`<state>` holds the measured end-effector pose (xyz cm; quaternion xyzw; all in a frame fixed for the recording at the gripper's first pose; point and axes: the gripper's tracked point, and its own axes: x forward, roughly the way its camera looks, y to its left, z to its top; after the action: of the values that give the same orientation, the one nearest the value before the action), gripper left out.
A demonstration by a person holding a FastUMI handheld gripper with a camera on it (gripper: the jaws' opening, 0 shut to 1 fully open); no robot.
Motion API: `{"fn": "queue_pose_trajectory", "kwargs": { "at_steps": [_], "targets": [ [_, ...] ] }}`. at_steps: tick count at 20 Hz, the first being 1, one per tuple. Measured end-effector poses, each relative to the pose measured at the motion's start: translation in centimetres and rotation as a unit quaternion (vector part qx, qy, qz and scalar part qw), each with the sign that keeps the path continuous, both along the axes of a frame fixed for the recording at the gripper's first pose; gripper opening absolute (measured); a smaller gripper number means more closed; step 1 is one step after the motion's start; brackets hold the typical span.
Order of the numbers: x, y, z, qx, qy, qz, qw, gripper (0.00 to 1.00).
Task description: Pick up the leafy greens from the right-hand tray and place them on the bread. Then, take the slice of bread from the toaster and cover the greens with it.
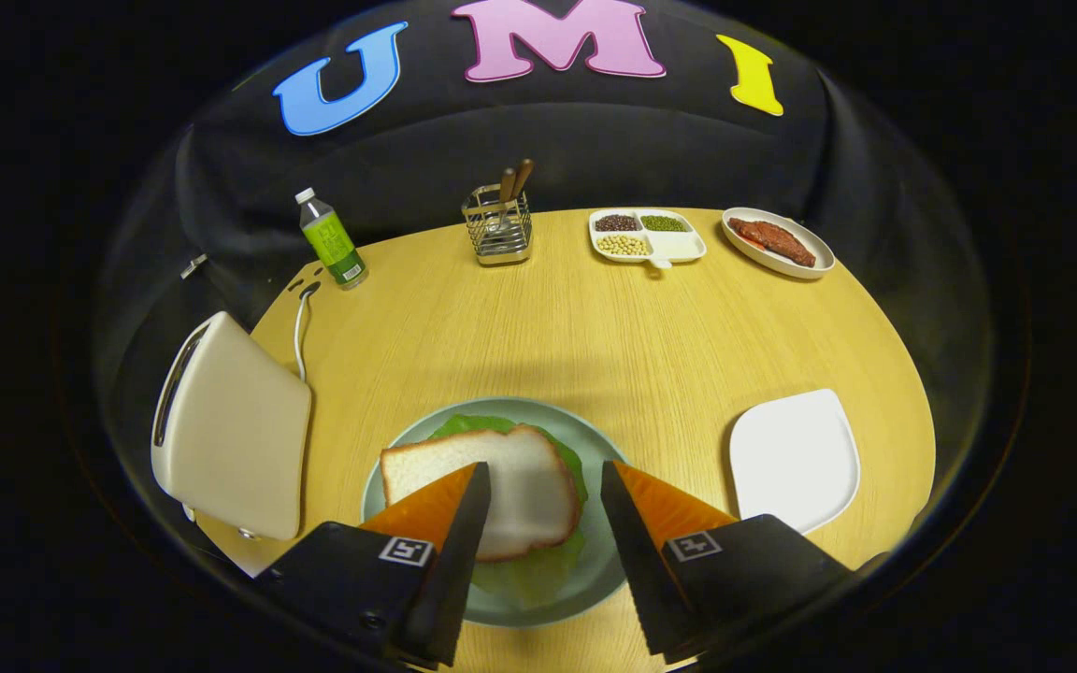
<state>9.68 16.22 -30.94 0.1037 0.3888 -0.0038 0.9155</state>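
Observation:
A slice of bread (524,481) lies on top of leafy greens (538,570) on a round pale-green plate (595,439), just ahead of and between my fingers. Green leaf edges stick out around the slice. My gripper (543,481) is open, its fingers spread to either side of the slice and holding nothing. The cream toaster (230,439) stands left of the plate with its slot showing dark. A bare white tray (793,458) sits right of the plate.
At the table's far side stand a green-labelled bottle (331,239), a wire utensil holder (498,224), a divided dish of beans (646,236) and an oval plate with meat (777,241). The toaster's white cord (298,336) runs back toward the bottle.

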Motion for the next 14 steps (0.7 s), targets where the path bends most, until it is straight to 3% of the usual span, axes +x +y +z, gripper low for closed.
{"fn": "queue_pose_trajectory", "kwargs": {
  "at_steps": [3,9,14],
  "targets": [
    [0.0,-1.5,1.8,-0.006,-0.024,-0.013,1.000,1.00],
    [-0.5,-5.1,9.6,-0.036,-0.099,-0.027,0.994,0.99],
    [-1.6,-10.2,19.8,-0.084,-0.202,-0.039,0.975,0.99]
  ]
}}
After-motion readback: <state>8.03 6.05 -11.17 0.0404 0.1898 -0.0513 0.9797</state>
